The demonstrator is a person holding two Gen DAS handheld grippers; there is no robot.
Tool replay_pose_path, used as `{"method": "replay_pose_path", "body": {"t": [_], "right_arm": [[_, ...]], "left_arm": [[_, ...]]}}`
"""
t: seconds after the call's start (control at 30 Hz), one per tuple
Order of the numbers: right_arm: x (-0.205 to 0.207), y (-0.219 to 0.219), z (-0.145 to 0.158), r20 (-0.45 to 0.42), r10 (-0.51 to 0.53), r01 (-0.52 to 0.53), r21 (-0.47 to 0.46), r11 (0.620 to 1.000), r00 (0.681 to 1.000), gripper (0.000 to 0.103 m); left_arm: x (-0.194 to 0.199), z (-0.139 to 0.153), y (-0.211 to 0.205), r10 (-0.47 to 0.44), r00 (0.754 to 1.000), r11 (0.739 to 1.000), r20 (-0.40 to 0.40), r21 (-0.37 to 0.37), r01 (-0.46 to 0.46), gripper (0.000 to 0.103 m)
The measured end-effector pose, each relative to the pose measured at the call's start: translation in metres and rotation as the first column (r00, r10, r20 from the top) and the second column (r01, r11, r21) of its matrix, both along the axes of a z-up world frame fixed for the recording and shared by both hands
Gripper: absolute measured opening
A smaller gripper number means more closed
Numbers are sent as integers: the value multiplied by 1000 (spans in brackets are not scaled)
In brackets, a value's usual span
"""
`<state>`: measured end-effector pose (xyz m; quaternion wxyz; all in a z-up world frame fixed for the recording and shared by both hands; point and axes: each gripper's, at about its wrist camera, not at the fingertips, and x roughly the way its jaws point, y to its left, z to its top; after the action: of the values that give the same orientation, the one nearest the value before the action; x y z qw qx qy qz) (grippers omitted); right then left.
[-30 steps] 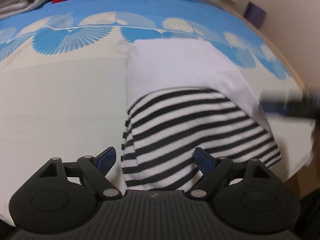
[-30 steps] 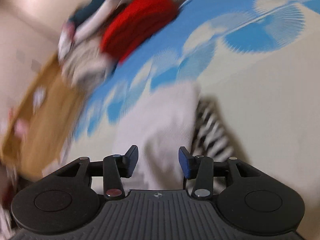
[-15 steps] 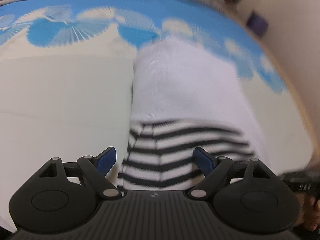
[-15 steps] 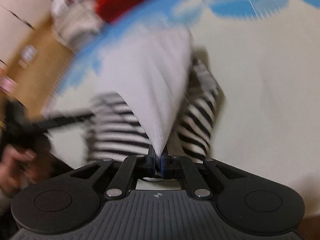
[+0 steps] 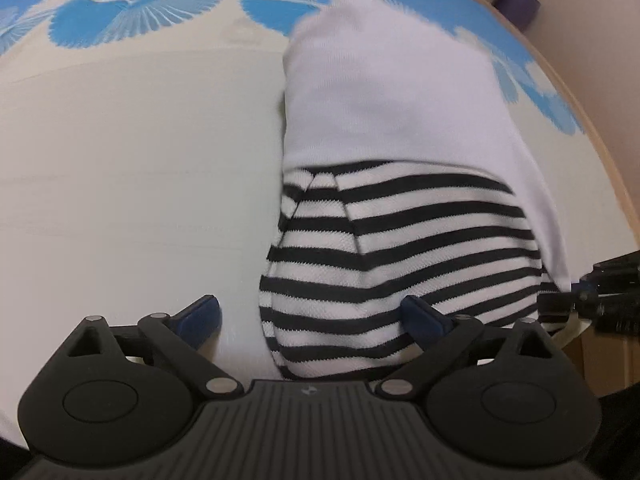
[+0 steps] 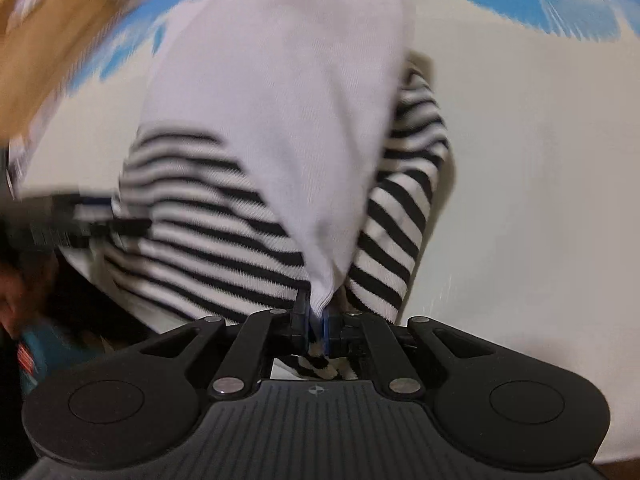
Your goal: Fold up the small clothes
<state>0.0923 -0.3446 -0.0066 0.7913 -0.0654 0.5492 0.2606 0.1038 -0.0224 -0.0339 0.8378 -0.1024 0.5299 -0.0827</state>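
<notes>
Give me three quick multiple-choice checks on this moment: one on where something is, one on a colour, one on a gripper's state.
1. Where is the left gripper relative to the garment?
A. At its striped end
B. On the blue cloth border
C. Clamped on the white part

2. What colour are the stripes?
A. Red and white
B. Black and white
C. Blue and white

3. What is the right gripper doing?
A. Open, clear of the garment
B. Shut on nothing
C. Shut on the garment

Answers: 1 A, its fingers straddle the striped end; 2 B, dark bands alternate with white in both views; 3 C, white fabric is pinched between its closed fingers.
</notes>
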Motion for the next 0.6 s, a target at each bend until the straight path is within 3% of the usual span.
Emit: {"method": "replay_pose_path", "body": {"t": [0.1,0.23,0.37,0.6], "right_arm": [[0,2,25,93,14,-15,15,1000,996,14],[27,-22,61,181,-166,124,225,966,969,30],[70,-34,62,103,-388,325,378,867,916,44],[119,-30,32,-64,-555,530,401,747,830,52]], "left_arm": [[-3,20,-2,-35,998,998,51,51,33,94],[1,55,9,-36,995,997,98,75,28,94],[9,93,20,-42,990,995,133,95,29,94],[35,128,39,-79,984,994,160,89,65,94]]}}
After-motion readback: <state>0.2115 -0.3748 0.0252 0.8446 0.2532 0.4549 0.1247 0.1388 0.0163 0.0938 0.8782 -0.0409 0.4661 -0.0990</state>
